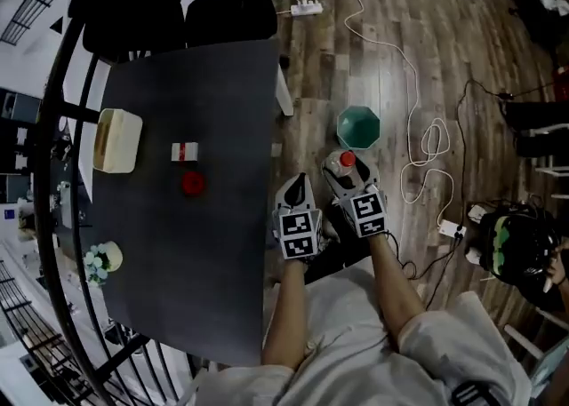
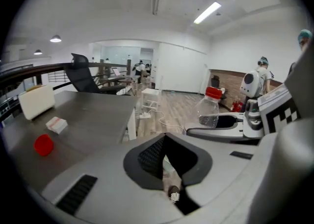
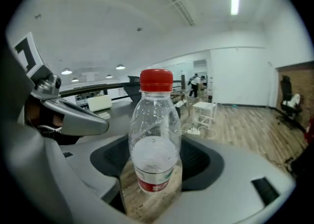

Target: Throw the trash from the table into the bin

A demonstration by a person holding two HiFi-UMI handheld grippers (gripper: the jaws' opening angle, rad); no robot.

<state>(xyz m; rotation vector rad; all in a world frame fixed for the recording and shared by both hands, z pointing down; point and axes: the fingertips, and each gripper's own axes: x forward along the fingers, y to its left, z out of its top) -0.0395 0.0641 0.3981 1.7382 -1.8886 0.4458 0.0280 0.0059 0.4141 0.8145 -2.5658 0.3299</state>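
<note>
A clear plastic bottle [image 3: 154,135] with a red cap and a red label stands upright between the pads of my right gripper [image 3: 154,161], which is shut on it. In the head view that gripper [image 1: 340,173] carries the bottle [image 1: 347,161] over the wooden floor, a little short of the green bin [image 1: 358,127]. Just to its left, off the table's right edge, my left gripper [image 1: 298,184] is shut, its tips meeting with nothing seen between them [image 2: 165,137]. On the dark table [image 1: 222,244] lie a red round thing [image 1: 193,184] and a small white and red packet [image 1: 184,152].
A cream box [image 1: 117,139] and a small flower pot [image 1: 102,259] sit at the table's left side. Two black chairs [image 1: 231,4] stand at its far end. White cables [image 1: 427,142] and a power strip [image 1: 307,8] lie on the floor. A dark railing curves along the left.
</note>
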